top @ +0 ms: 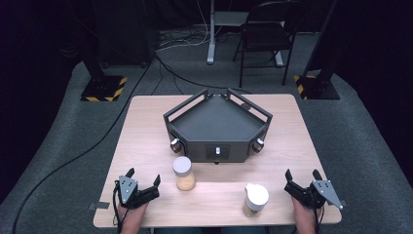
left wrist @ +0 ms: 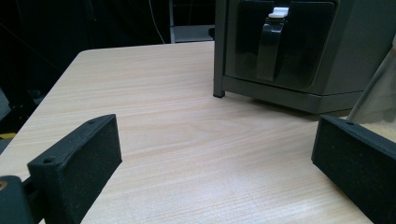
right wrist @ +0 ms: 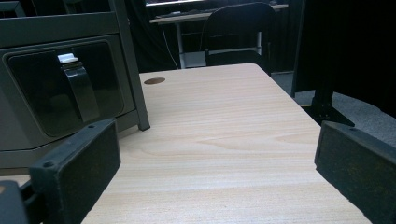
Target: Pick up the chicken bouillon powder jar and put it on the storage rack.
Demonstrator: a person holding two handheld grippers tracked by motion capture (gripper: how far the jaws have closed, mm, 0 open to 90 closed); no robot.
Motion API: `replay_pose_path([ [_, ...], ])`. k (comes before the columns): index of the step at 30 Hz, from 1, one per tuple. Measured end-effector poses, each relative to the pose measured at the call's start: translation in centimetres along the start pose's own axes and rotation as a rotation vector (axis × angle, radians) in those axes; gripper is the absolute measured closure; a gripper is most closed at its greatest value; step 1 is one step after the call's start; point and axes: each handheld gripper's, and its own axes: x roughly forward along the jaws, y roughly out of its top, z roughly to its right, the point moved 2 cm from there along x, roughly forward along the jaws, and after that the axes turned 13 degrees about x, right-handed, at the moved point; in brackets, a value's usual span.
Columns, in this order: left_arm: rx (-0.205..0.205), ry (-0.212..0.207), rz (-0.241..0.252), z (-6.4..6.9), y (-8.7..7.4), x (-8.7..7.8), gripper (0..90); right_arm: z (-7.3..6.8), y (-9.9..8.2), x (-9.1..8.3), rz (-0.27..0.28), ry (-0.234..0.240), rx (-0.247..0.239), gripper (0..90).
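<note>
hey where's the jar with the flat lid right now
In the high view the jar stands on the table, left of centre, just in front of the grey tray unit and beside the open left claw.

Jar (left wrist: 380,100) cut off at the left gripper view's right edge; forearms cropped at the high view's bottom.

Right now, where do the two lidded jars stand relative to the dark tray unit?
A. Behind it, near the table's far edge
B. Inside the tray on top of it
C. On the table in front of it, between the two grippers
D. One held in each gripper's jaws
C: the left jar and the right jar stand on the table on the person's side of the tray unit, between the open left gripper and right gripper.
</note>
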Motion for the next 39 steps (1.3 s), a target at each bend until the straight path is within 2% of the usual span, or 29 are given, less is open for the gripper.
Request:
replay_pose_path([
  [7,0.022,0.004,-0.007,0.28,0.17,0.09,0.9,-0.01,0.03,0.02,-0.002,0.001,-0.001,0.0],
  [14,0.019,0.013,-0.003,0.34,0.21,0.04,0.8,0.16,0.09,0.03,-0.005,0.010,0.002,0.0],
  [19,0.030,0.009,0.010,0.38,0.27,-0.06,0.7,0.62,0.33,0.13,-0.016,0.023,0.032,0.0],
  [26,0.037,-0.009,0.027,0.49,0.34,-0.26,0.7,0.64,0.35,0.14,-0.016,0.020,0.041,0.0],
  [33,0.052,-0.015,0.013,0.73,0.64,-0.17,0.5,0.74,0.34,0.11,-0.015,0.025,0.044,0.0],
  [39,0.034,-0.063,0.015,0.52,0.83,-0.14,0.6,0.86,0.42,0.16,-0.021,0.031,0.047,0.0],
])
